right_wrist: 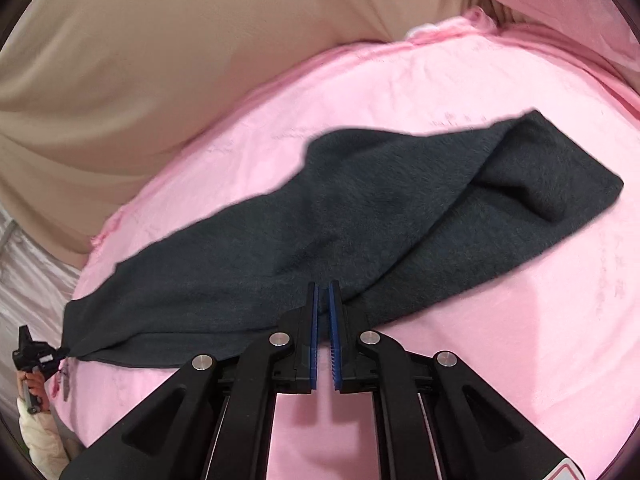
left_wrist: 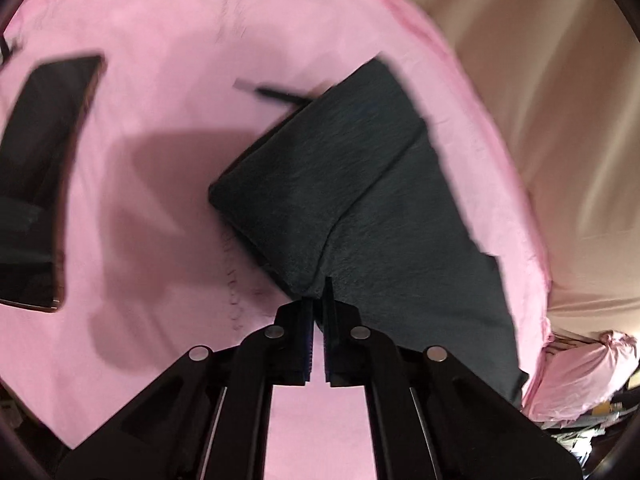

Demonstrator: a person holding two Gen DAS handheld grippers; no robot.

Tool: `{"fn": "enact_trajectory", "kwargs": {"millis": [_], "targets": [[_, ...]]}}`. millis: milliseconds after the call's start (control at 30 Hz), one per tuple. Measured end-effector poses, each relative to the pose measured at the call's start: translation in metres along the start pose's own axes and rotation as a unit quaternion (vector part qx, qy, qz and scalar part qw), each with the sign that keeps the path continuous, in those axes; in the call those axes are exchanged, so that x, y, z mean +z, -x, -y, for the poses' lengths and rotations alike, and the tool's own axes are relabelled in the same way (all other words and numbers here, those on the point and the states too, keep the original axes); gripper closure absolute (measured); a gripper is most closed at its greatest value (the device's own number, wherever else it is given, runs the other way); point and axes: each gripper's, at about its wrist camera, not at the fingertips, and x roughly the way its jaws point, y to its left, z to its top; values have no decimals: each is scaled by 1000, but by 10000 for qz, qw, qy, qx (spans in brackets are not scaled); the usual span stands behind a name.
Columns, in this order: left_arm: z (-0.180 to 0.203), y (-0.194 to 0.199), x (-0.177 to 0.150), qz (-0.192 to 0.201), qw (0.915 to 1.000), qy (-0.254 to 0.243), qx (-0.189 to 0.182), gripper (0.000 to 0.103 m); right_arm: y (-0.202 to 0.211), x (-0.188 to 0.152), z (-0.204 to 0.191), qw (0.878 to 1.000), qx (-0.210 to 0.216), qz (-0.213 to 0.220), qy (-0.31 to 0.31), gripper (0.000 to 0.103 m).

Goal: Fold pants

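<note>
**Both grippers clamped on the dark pants over the pink cover**

The left gripper [left_wrist: 318, 300] has its fingers [left_wrist: 298, 320] clenched on a folded corner of the dark grey pants [left_wrist: 344, 184], the cloth bunching right at the tips. The right gripper [right_wrist: 323, 300] likewise has its blue-padded fingers [right_wrist: 334, 320] pinched together on the near edge of the pants [right_wrist: 320, 216], at about the middle of their length.

In the right wrist view the pants lie as a long band on the pink cover [right_wrist: 460, 360], their long axis running from lower left up to upper right; the right end is doubled over into a thick fold, and the left end reaches the cover's edge. In the left wrist view the same garment runs away from the fingers toward the upper right, with a folded layer on top.

A black flat object [left_wrist: 44, 180] lies on the cover at far left. Beige fabric [right_wrist: 180, 60] lies beyond the pink edge. A person's hand [right_wrist: 34, 384] shows at lower left.
</note>
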Motion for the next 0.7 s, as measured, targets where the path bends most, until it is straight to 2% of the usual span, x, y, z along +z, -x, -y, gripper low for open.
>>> {"fn": "enact_trajectory", "kwargs": {"millis": [67,200,267,300,333,400,500,633,667,700], "targets": [[0,-5,0,102,9999,39,1,100,3,-1,3,9999,82,23,-90,97],[26,6,-8,348,9971,-383,555,96,27,1,12,9996,50,222,-167,91],[33,13,-12,435,9963,-413,616,95,46,2,27,9983,21,425,-409,79],[34,16,-13,478,9958,-408,667,94,54,2,35,9972,15,540,-510,68],[37,21,-16,564,9948,-453,712,93,63,4,43,9958,33,682,-607,62],[42,23,-16,599,9937,-545,770,93,71,11,52,9950,130,721,-683,60],[45,15,-13,516,9935,-569,839,93,67,31,58,9952,48,739,-645,59],[39,-6,-7,295,9941,-388,967,93,29,66,66,9957,252,309,-832,59],[36,-11,-5,238,9949,-307,930,91,17,74,66,9957,192,229,-878,59],[34,-11,-3,269,9955,-247,880,91,4,83,65,9962,119,155,-849,66]]}}
